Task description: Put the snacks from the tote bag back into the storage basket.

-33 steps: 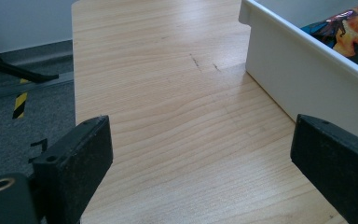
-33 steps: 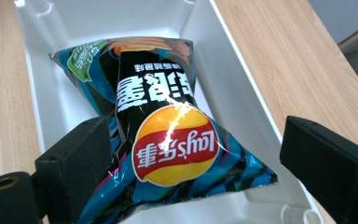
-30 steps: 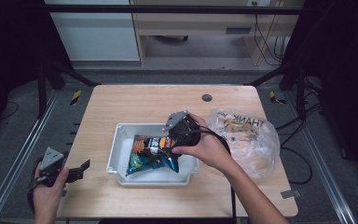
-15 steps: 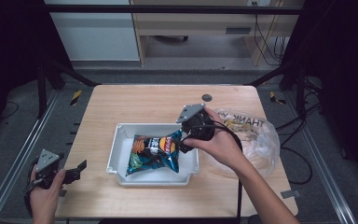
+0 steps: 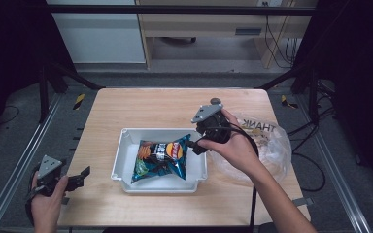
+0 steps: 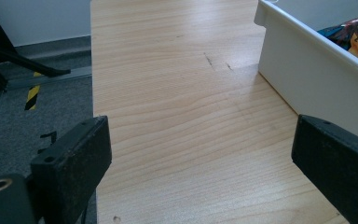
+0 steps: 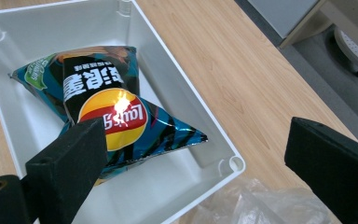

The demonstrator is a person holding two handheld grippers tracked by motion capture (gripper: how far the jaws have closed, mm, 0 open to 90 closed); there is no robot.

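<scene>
Lying flat in the white tray (image 5: 121,160) near the bench's middle, the chip bag (image 5: 161,156) looks light, puffy, slippery and crushable; a crimped end seam seems the safest hold. Its long axis runs roughly left-right. The right gripper (image 5: 197,145) hovers spread at the tray's right rim; the left gripper (image 5: 82,173) waits spread at the bench's near-left edge.

The glossy blue-and-black foil chip bag (image 7: 107,112), lying in the white plastic tray just ahead of the right gripper's spread jaws, carries the red-and-yellow round "Lay's" logo, upside down in the right gripper view, with white characters above it too unclear to read. The crumpled clear plastic bag (image 5: 267,141) beside that gripper's hand shows mirrored dark letters "THANK".
</scene>
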